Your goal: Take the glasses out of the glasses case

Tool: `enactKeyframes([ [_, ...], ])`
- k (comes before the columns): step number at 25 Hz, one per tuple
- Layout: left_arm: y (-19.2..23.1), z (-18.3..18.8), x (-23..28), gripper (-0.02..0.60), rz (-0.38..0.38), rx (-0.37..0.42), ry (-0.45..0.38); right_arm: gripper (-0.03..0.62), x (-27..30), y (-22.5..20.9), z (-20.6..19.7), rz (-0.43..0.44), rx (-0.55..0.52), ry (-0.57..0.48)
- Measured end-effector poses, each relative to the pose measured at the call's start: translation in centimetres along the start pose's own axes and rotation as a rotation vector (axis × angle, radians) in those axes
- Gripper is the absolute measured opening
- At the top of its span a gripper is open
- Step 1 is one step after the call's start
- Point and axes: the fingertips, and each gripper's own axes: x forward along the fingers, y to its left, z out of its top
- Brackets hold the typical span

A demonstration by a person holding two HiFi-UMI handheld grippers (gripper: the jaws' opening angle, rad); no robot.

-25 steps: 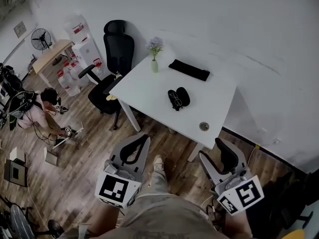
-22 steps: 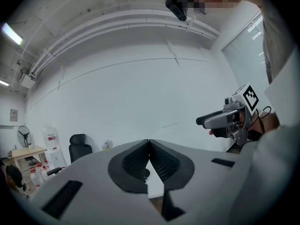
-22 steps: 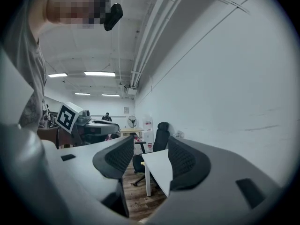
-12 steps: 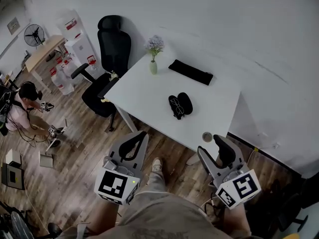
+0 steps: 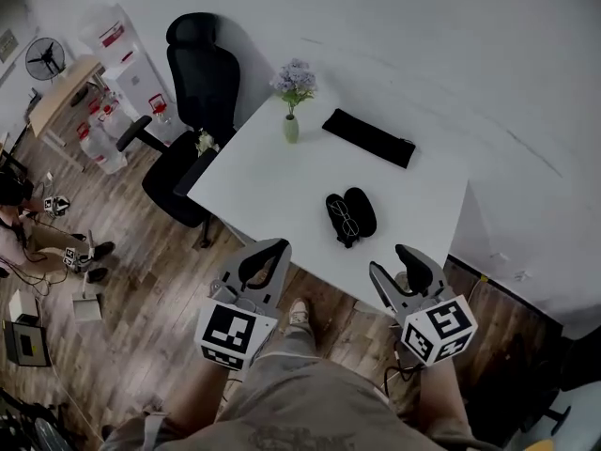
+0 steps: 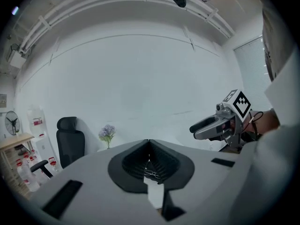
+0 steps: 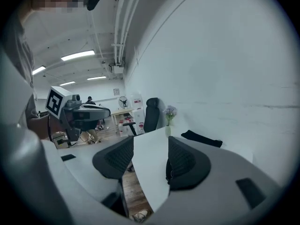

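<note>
An open black glasses case (image 5: 351, 214) lies on the white table (image 5: 272, 172), near its front edge. The glasses (image 5: 346, 220) rest in the case's left half. Both grippers hover short of the table's near edge, over the wooden floor. My left gripper (image 5: 281, 245) is shut with nothing in it, its tips touching. In the left gripper view (image 6: 149, 142) the glasses (image 6: 151, 174) show small through the gap under the tips. My right gripper (image 5: 390, 260) is open and empty. The right gripper view (image 7: 150, 149) has the bare table edge (image 7: 150, 165) between the pads.
A small vase of purple flowers (image 5: 292, 111) stands at the table's far left. A flat black pouch (image 5: 368, 137) lies near the wall. A black office chair (image 5: 192, 83) stands left of the table. A person sits on the floor at the far left (image 5: 11, 224).
The view has drawn nearer to the table. Both grippers have come up toward its front edge, the right one the most. The case has not moved on the table.
</note>
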Motion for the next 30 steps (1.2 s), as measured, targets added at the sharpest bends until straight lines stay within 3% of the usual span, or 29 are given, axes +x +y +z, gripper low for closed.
enactKeyframes([
  [10, 4.9, -4.3, 9.7, 0.017, -0.132, -0.001, 0.098, 0.23, 11.0, -5.1, -3.6, -0.047, 0.044, 0.196],
  [16, 6.5, -7.2, 13.5, 0.017, -0.18, 0.0, 0.161, 0.236, 15.9, -7.1, -6.8, -0.041, 0.085, 0.259],
  [20, 7.0, -9.1, 15.1, 0.017, -0.179, 0.004, 0.189, 0.238, 18.4, -7.9, -9.7, -0.027, 0.095, 0.342],
  [26, 6.1, -12.4, 16.8, 0.017, -0.189, 0.001, 0.295, 0.238, 21.1, -9.7, -14.1, -0.021, 0.129, 0.448],
  [30, 5.8, -14.0, 17.8, 0.017, -0.162, -0.04, 0.342, 0.236, 22.4, -10.8, -17.0, -0.006, 0.113, 0.525],
])
